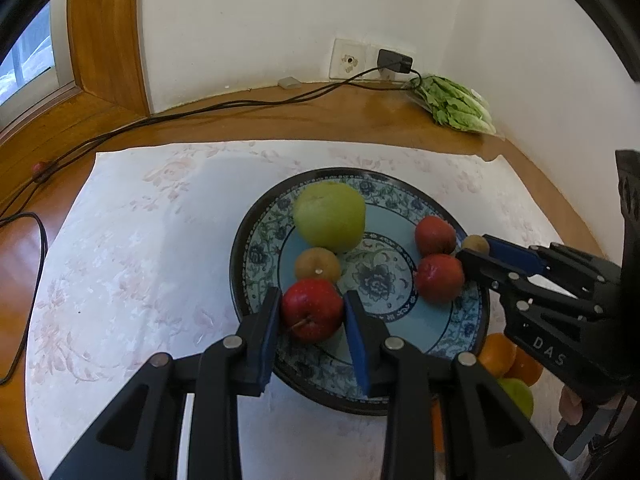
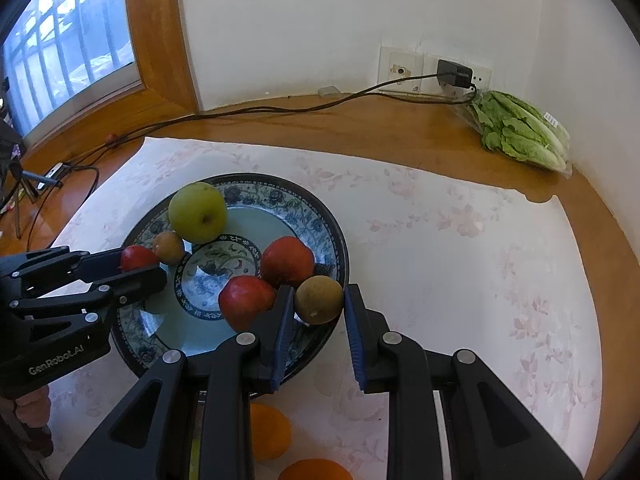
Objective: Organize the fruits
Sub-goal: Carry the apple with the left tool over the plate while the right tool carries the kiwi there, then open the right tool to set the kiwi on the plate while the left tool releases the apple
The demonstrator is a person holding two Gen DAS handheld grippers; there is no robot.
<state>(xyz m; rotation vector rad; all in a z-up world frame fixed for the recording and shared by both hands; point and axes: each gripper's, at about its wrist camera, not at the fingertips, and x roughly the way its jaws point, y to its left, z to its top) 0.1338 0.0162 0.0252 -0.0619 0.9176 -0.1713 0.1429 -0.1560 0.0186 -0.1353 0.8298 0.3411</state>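
My left gripper point(image 1: 312, 314) has its blue-padded jaws around a glossy red apple point(image 1: 312, 309) at the near rim of the glazed blue-patterned plate point(image 1: 256, 240). My right gripper point(image 2: 318, 322) brackets a round, matte brown fruit point(image 2: 319, 299) on the plate's opposite rim; I can't tell whether either pair actually presses its fruit.

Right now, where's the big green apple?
The green apple sits on the far-left inner rim of the patterned plate, touching the small brown fruit just in front of it.
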